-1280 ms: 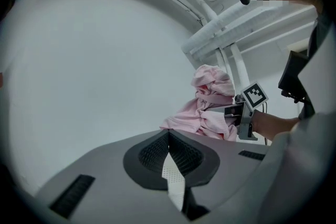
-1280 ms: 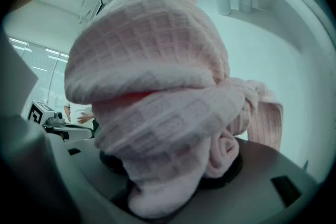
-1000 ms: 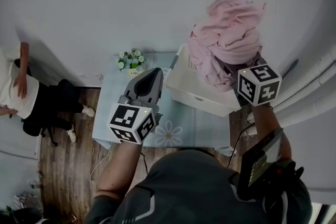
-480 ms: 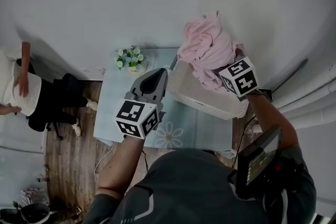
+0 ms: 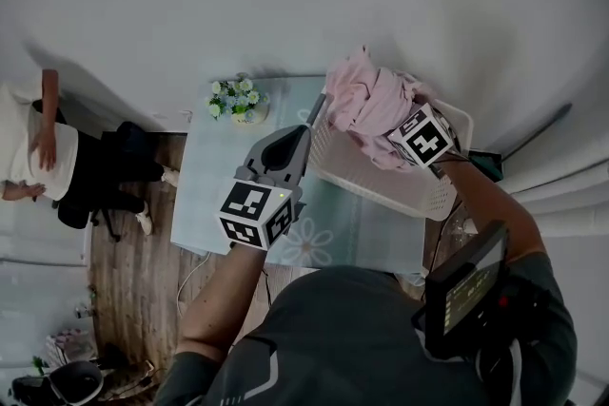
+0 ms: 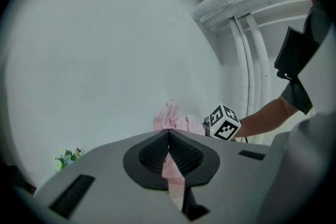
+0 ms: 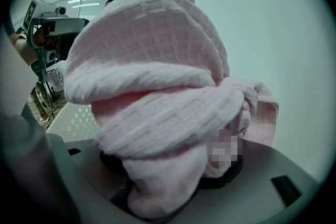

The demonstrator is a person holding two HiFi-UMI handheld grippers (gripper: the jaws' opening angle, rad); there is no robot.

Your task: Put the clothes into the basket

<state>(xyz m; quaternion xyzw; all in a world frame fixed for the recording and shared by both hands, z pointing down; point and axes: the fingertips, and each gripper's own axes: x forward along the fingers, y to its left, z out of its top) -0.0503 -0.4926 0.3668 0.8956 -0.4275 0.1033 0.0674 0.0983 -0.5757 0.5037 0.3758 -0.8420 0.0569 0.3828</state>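
Waffle-textured matt cloth (image 7: 152, 97), perforated plastic basket (image 5: 381, 181)

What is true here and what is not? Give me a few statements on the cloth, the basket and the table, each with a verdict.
1. The right gripper is closed on a pink cloth. True.
2. The cloth lies spread flat on the floor. False: it is bunched in the right gripper, over the white basket.
3. A small bunch of flowers stands on the table. True.
4. The basket sits on the floor beside the table. False: it stands on the table, at its right side in the head view.
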